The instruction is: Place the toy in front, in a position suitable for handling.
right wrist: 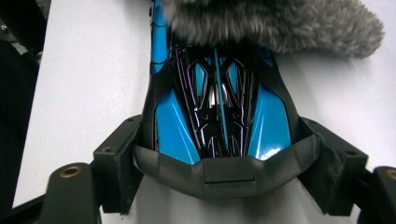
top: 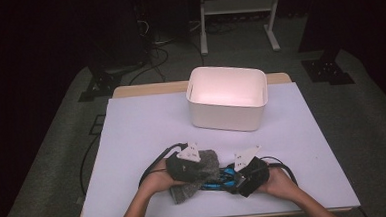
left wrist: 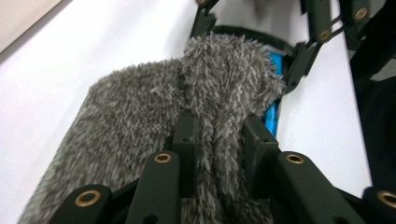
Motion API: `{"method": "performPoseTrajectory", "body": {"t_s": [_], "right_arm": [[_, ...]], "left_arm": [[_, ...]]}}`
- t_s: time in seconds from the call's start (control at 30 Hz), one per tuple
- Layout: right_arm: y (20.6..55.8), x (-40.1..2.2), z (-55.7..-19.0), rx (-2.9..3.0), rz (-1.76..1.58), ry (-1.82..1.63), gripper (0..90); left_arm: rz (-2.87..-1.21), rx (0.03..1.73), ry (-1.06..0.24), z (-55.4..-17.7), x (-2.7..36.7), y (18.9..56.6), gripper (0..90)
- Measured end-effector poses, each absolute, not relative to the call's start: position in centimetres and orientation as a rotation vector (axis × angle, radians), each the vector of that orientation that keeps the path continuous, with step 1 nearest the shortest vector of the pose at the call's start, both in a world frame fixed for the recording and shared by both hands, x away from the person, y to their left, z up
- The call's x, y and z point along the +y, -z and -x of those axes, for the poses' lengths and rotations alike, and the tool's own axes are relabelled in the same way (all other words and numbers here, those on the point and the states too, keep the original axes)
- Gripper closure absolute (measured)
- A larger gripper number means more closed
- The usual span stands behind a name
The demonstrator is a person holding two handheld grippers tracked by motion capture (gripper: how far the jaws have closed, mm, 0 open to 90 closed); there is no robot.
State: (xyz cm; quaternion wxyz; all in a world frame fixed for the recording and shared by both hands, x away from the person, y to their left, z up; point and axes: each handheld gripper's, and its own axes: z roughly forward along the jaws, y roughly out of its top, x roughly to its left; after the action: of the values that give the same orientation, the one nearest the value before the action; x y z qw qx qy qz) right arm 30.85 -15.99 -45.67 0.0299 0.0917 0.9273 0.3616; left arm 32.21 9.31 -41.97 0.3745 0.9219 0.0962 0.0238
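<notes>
A grey fluffy cloth (top: 197,184) lies near the table's front edge. My left gripper (top: 203,169) is shut on a fold of it. In the left gripper view the two black jaws pinch the cloth (left wrist: 140,116) at the left gripper (left wrist: 218,128). A blue and black toy car (top: 220,180) sits just right of the cloth, with my right gripper (top: 233,178) shut across its body. In the right gripper view the jaws press both sides of the car (right wrist: 175,126) at the right gripper (right wrist: 219,140). The cloth (right wrist: 275,23) drapes over the car's far end and hides it.
A white plastic bin (top: 226,117) stands at the back middle of the table, open at the top. A pale sheet (top: 142,136) covers the tabletop. Black cables trail from both grippers. Beyond the table are dark floor and a white stand's legs (top: 272,34).
</notes>
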Motion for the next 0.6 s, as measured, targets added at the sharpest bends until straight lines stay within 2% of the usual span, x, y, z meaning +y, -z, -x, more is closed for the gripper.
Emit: {"method": "performPoseTrajectory", "body": {"t_s": [0.27,0.37,0.6], "right_arm": [[45.6,-16.5,-31.0,2.872,-0.255,-1.117,22.6],[45.7,-16.3,-31.0,2.867,-0.245,-1.121,22.7],[45.8,-16.2,-31.1,2.856,-0.227,-1.145,23.0]], "left_arm": [[-2.351,0.304,-0.065,-32.6,10.8,42.2,71.9],[-2.379,0.293,-0.099,-32.6,10.0,41.9,71.9],[-2.377,0.233,-0.082,-32.6,7.3,41.1,73.6]]}}
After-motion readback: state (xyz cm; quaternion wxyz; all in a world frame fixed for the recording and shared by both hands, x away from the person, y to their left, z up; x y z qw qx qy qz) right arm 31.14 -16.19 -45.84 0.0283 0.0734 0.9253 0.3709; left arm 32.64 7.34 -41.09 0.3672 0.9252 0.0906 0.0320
